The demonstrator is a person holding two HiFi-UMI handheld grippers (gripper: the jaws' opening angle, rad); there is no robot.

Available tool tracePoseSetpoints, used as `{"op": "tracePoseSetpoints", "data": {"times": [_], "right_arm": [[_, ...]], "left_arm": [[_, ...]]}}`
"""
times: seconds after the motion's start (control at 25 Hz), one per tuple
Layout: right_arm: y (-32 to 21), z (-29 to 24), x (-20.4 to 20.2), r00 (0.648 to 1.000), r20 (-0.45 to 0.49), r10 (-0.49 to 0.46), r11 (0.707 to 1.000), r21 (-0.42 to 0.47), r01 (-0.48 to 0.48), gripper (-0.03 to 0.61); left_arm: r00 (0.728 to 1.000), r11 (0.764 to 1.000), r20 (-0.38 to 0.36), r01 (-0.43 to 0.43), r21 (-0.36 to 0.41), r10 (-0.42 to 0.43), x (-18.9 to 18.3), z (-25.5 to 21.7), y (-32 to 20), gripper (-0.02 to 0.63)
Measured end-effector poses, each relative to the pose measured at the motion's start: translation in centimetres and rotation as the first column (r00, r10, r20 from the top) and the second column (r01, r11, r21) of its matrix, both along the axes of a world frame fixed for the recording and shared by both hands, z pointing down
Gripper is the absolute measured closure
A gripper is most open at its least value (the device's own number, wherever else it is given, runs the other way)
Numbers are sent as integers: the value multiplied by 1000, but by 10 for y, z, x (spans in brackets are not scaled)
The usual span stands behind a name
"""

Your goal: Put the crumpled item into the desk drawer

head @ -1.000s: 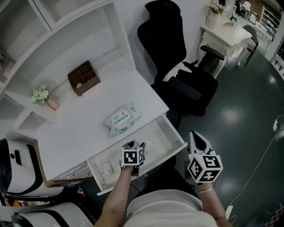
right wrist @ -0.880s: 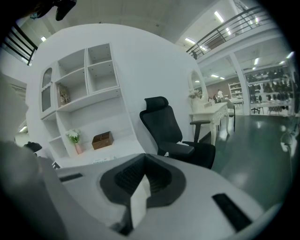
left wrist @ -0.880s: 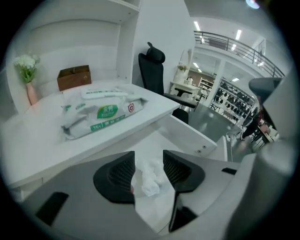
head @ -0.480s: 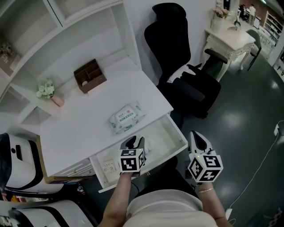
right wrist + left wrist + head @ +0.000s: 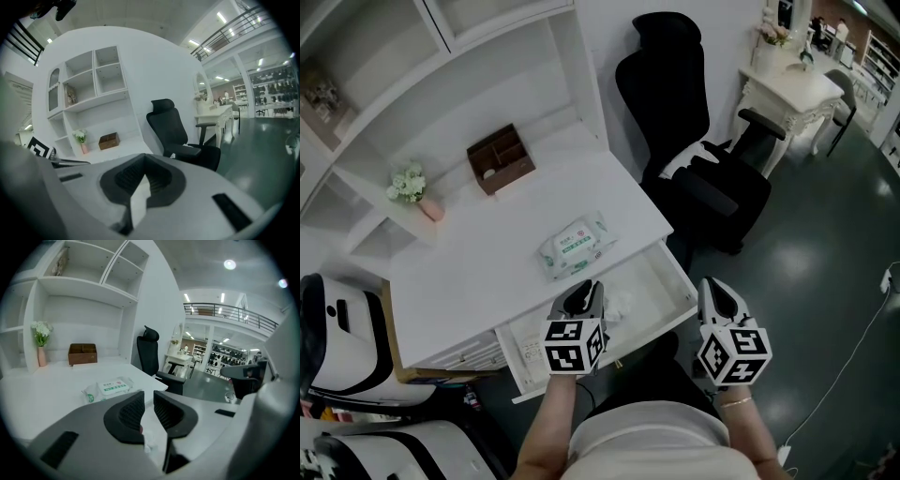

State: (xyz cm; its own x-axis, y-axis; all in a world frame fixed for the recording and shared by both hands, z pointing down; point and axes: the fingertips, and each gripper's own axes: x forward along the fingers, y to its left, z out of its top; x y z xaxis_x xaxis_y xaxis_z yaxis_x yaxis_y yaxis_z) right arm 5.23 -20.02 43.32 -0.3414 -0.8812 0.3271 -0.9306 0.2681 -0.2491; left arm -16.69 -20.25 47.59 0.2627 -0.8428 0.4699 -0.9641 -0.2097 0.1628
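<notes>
Crumpled item [image 5: 619, 302]: it lies loose in the open drawer [image 5: 649, 286], just beside the tips of your left gripper [image 5: 581, 296]. Change noted: that gripper has lifted up out of the drawer. Its jaws have just been closing from wide to a narrow gap, with nothing pressed between the pads. A scrap of white shows low in that gap in the left gripper view. It appears to be the item down below, not held, though the view there is poor.

Finding: the deposit looks made, and the drawer is not yet shut. Your right gripper [image 5: 719, 292] hangs clear of the desk [image 5: 487, 272], jaws together and empty.

Count: one crumpled item, one drawer, one pack of wipes [image 5: 574, 246], one brown box [image 5: 501, 157], one vase of flowers [image 5: 412, 186], one black chair [image 5: 684, 141], two grippers.
</notes>
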Motion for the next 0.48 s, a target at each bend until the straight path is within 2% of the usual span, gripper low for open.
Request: {"op": "tracePoseSetpoints", "data": {"times": [0.2, 0.48], "right_arm": [[4, -2, -6, 1000, 3, -19, 1000, 9, 18, 577], [10, -7, -14, 999, -3, -49, 998, 28, 49, 577]], "left_arm": [[1000, 999, 1, 12, 53, -12, -5, -17, 7, 592], [999, 995, -2, 41, 87, -41, -14, -28, 18, 612]]}}
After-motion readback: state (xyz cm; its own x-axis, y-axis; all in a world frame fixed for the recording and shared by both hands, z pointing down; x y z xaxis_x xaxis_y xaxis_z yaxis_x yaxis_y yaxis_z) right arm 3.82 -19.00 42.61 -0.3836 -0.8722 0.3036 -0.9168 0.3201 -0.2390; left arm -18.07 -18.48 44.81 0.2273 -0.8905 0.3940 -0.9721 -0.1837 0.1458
